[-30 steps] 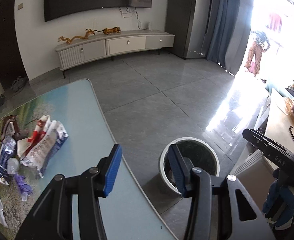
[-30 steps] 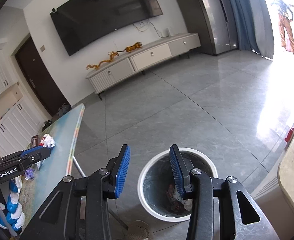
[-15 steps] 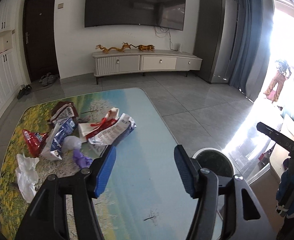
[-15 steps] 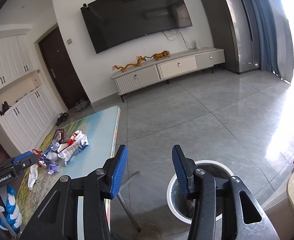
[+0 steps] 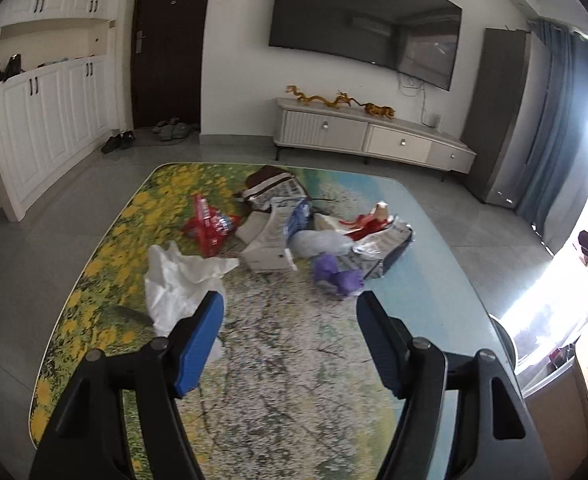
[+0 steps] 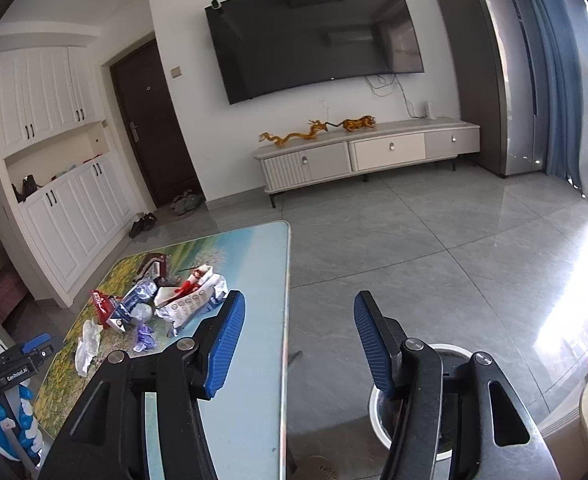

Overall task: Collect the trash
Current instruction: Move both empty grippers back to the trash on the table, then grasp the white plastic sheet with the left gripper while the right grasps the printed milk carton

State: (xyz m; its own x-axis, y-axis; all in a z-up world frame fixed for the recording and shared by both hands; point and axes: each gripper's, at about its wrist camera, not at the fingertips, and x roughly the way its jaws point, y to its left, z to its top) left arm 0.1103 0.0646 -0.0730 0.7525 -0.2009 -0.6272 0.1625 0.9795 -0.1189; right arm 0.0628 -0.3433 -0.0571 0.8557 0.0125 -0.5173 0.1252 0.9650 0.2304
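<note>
Both jaws released, empty: left gripper (image 5: 290, 316), right gripper (image 6: 297, 320); some trash in bin (image 6: 455, 364) at 5 o'clock; wrapper pile (image 5: 294, 232) on table (image 5: 294, 380) at 12 o'clock uncollected

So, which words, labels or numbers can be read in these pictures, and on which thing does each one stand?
"GenRobot.AI": white letters on the black body of the left tool, seen in the right wrist view; the first letters are slightly unclear.
Crumpled white and blue printed wrapper: printing too small to read.
Red snack packet: print blurred, unreadable.
Round tan thing on the floor: letters cut off, unreadable.
</note>
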